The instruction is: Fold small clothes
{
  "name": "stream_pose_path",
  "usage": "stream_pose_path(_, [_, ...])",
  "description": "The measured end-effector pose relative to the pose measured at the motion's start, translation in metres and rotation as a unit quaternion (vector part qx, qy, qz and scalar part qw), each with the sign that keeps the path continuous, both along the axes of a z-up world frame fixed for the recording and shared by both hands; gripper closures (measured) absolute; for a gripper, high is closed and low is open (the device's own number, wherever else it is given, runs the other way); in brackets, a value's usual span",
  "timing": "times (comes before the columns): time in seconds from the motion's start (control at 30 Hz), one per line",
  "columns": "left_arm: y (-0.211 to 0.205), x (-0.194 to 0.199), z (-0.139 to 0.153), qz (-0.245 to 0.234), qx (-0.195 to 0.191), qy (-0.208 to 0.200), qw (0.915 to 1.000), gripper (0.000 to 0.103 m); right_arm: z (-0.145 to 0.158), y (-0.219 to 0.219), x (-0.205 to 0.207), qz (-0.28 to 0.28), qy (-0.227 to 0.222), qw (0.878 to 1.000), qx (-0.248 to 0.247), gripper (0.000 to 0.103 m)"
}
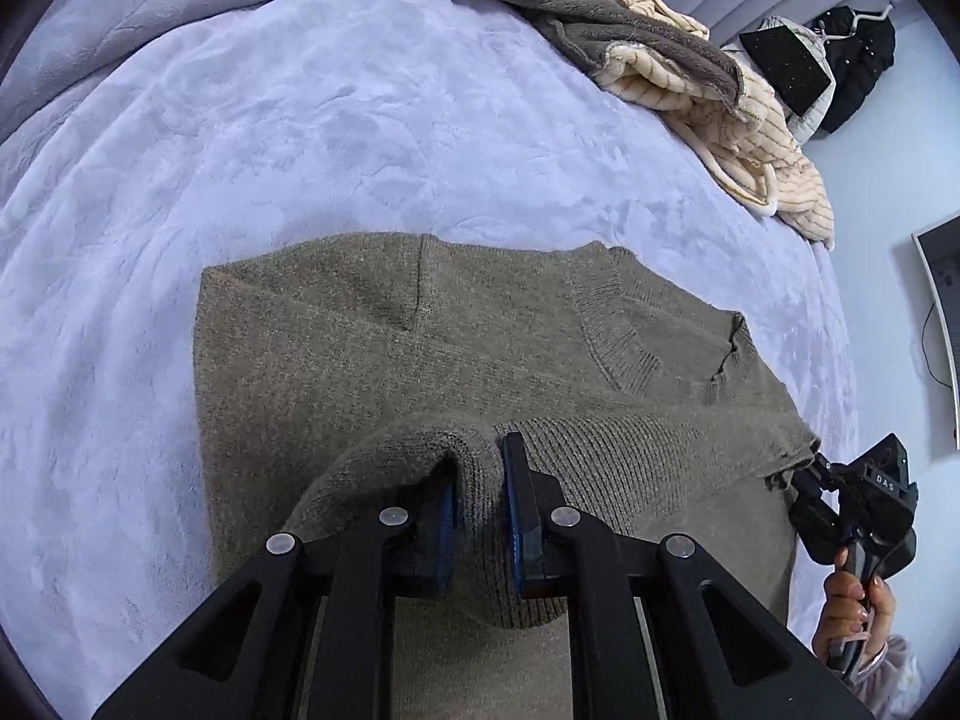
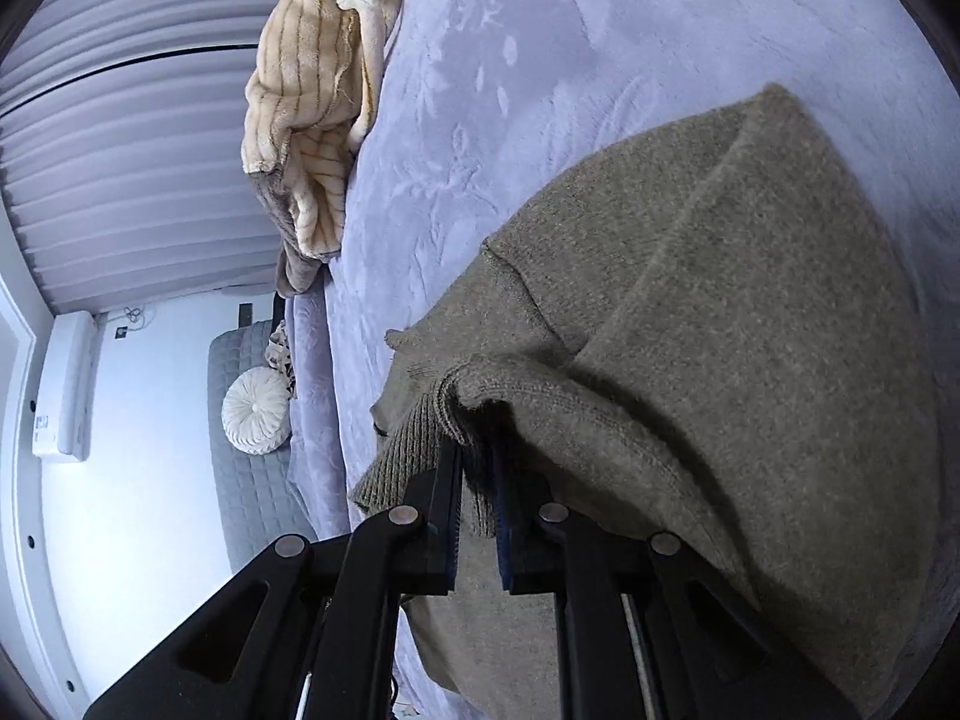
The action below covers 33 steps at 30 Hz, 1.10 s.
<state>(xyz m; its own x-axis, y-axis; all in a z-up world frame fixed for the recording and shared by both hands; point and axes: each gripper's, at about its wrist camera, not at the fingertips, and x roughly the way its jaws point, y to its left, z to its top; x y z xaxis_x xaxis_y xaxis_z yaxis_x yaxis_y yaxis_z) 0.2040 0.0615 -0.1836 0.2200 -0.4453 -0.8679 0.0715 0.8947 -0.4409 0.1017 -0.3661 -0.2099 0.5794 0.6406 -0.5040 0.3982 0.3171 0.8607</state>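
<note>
Both grippers pinch knit fabric: the left gripper (image 1: 480, 480) has its 2 narrow jaws clamped on a fold of the olive sweater (image 1: 420, 348), the right gripper (image 2: 477, 480) on its ribbed hem. That sweater lies on the lavender blanket (image 1: 300, 138), near a cream throw (image 1: 720, 138).

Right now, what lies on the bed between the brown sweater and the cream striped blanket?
Nothing: in the left wrist view only bare lavender bedspread separates the sweater from the blanket. The right wrist view shows the same empty stretch.
</note>
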Motion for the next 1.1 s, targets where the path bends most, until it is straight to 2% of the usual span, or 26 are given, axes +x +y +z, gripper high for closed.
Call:
stream_pose_path(0.1, [0.003,-0.007,0.024,-0.003,-0.001,-0.022,0.9998,0.084,0.021,-0.003,-0.006,0.013,0.001,0.999,-0.045,0.079])
stream_pose_path(0.17, [0.002,-0.012,0.036,-0.015,0.002,-0.035,0.9993,0.084,0.039,-0.005,-0.01,0.02,-0.007,0.996,-0.082,0.051])
stream_pose_path(0.27, [-0.002,-0.017,0.043,-0.039,0.02,-0.04,0.9983,0.084,0.059,-0.005,-0.011,0.034,-0.008,0.988,-0.151,0.05])
stream_pose_path(0.37, [-0.003,-0.014,0.043,-0.053,0.014,-0.033,0.9979,0.082,0.068,-0.003,-0.012,0.046,-0.004,0.977,-0.207,0.05])
stream_pose_path(0.4, [-0.003,-0.011,0.041,-0.056,0.003,-0.024,0.9981,0.054,0.068,-0.002,-0.011,0.052,-0.002,0.976,-0.213,0.05])
stream_pose_path(0.43, [-0.003,-0.008,0.037,-0.054,-0.01,-0.013,0.9984,0.037,0.065,-0.001,-0.011,0.058,-0.001,0.977,-0.205,0.05])
stream_pose_path(0.47, [-0.004,-0.007,0.035,-0.045,-0.006,-0.013,0.9989,0.014,0.061,0.0,-0.01,0.061,0.0,0.98,-0.187,0.05])
stream_pose_path(0.53, [-0.008,-0.005,0.033,-0.043,0.02,-0.024,0.9986,0.013,0.049,0.004,-0.009,0.064,0.0,0.99,-0.129,0.05])
stream_pose_path(0.6, [-0.01,-0.005,0.033,-0.035,0.048,-0.031,0.9978,0.013,0.04,0.011,-0.004,0.066,0.009,0.992,-0.109,0.05])
stream_pose_path(0.73, [-0.008,-0.006,0.049,-0.022,0.122,-0.092,0.988,0.013,0.054,0.012,0.014,0.042,-0.027,0.99,-0.129,0.05])
stream_pose_path(0.8, [-0.004,-0.002,0.048,-0.027,0.13,-0.09,0.987,0.013,0.067,0.007,0.02,0.023,-0.03,0.987,-0.156,0.05])
stream_pose_path(0.87, [0.001,0.001,0.043,-0.034,0.115,-0.072,0.9902,0.013,0.081,0.013,0.023,0.038,-0.031,0.979,-0.198,0.05])
stream_pose_path(0.97, [-0.005,0.0,0.039,-0.069,0.055,-0.051,0.9948,0.013,0.093,0.037,0.022,0.103,-0.044,0.964,-0.243,0.052])
stream_pose_path(1.1, [-0.04,-0.001,0.024,-0.124,0.001,-0.029,0.9919,0.013,0.082,0.066,0.033,0.171,-0.03,0.941,-0.29,0.054])
